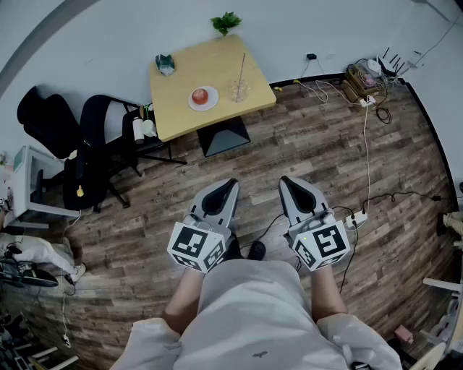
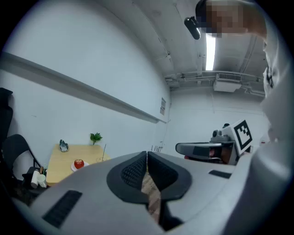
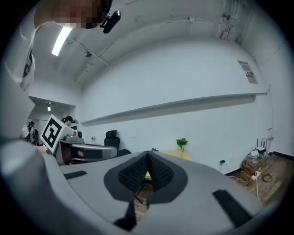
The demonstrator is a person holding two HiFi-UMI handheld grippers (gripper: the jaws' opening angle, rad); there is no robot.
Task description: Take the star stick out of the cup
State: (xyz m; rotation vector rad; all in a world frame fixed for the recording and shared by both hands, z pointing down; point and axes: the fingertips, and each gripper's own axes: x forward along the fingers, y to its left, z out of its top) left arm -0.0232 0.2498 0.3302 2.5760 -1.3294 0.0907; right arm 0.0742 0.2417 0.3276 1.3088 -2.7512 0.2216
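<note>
A clear cup (image 1: 239, 90) stands near the right end of a light wooden table (image 1: 181, 112), far ahead of me. A thin stick (image 1: 241, 66) rises from it, leaning slightly; its star end is too small to make out. The same cup (image 2: 101, 159) and stick (image 2: 104, 150) show small in the left gripper view. My left gripper (image 1: 230, 182) and right gripper (image 1: 284, 180) are held close to my body over the wood floor, far short of the table. Both have their jaws pressed together with nothing between them.
A red apple (image 1: 200, 95) sits on a white plate (image 1: 211, 104) left of the cup. A small potted plant (image 1: 226, 22) and a dark object (image 1: 165, 63) stand at the table's back. Black chairs (image 1: 101, 144) stand left of the table; cables (image 1: 369, 144) run across the floor at right.
</note>
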